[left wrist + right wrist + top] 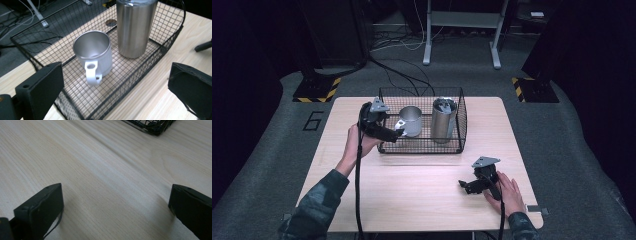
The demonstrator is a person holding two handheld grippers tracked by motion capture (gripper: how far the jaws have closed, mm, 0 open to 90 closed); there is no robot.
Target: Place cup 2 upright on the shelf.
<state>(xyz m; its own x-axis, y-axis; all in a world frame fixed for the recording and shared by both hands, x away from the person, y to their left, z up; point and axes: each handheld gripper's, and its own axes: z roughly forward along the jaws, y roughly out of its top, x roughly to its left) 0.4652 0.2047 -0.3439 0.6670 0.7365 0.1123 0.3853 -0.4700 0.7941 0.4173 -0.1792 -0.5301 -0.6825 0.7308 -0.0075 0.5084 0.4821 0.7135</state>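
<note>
A black wire basket [422, 148] [160, 50] stands at the back middle of the wooden table [422, 195]. Inside it a steel mug [410, 120] [94, 53] with a white handle stands upright on the left, and a tall steel tumbler [443, 119] [135, 27] stands upright on the right. My left gripper [393, 134] [116, 90] hovers at the basket's left front corner, open, its jaws wide apart and the mug's handle facing it. My right gripper [465, 186] [116, 210] rests low over bare wood near the front right, open and empty.
A corner of the basket [152, 126] shows at the top of the right gripper view. Behind the table are cables on the floor [407, 75], a metal stand [462, 30] and two weighted bases with yellow-black stripes [314, 90].
</note>
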